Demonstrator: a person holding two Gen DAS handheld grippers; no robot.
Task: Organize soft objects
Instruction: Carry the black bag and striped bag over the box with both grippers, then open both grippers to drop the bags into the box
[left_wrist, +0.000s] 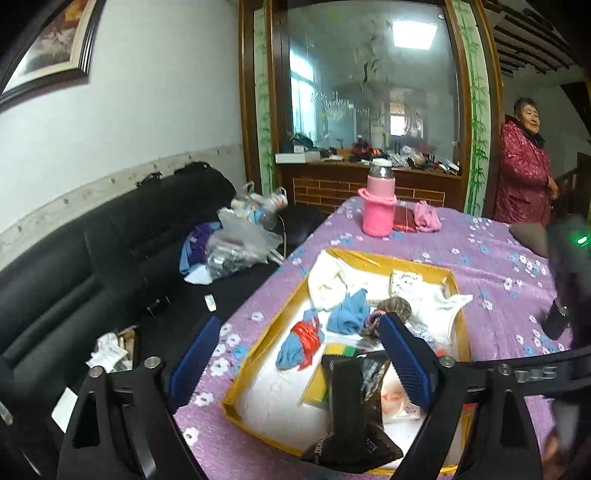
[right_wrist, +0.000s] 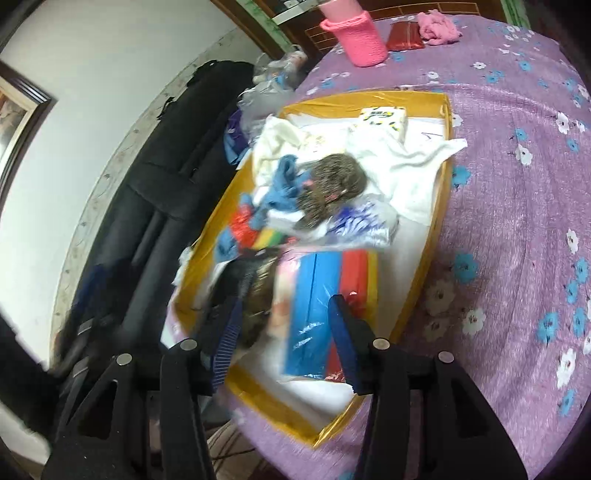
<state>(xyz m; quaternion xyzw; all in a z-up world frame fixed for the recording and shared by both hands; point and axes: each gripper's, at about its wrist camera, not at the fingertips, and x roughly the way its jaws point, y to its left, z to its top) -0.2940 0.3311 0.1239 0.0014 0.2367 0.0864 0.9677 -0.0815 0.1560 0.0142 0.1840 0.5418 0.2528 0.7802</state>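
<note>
A shallow yellow-rimmed box (left_wrist: 266, 339) (right_wrist: 441, 192) sits on the purple flowered tablecloth. It holds white cloths (left_wrist: 327, 282), blue socks (left_wrist: 349, 312), a blue sock wrapped in red plastic (left_wrist: 301, 341), a brown knitted hat (left_wrist: 395, 310) (right_wrist: 336, 184), a tissue pack (right_wrist: 382, 118), a dark snack packet (left_wrist: 360, 402) and a blue and red sponge pack (right_wrist: 321, 295). My left gripper (left_wrist: 299, 354) is open above the box's near half. My right gripper (right_wrist: 282, 325) is open above the sponge pack. Neither holds anything.
A pink knitted bottle sleeve with a flask (left_wrist: 378, 206), a red wallet (left_wrist: 404, 223) and a pink cloth (left_wrist: 426, 218) stand at the table's far end. A black sofa (left_wrist: 92, 258) with plastic bags (left_wrist: 236, 243) runs along the left. A person in red (left_wrist: 524, 166) stands at the back right.
</note>
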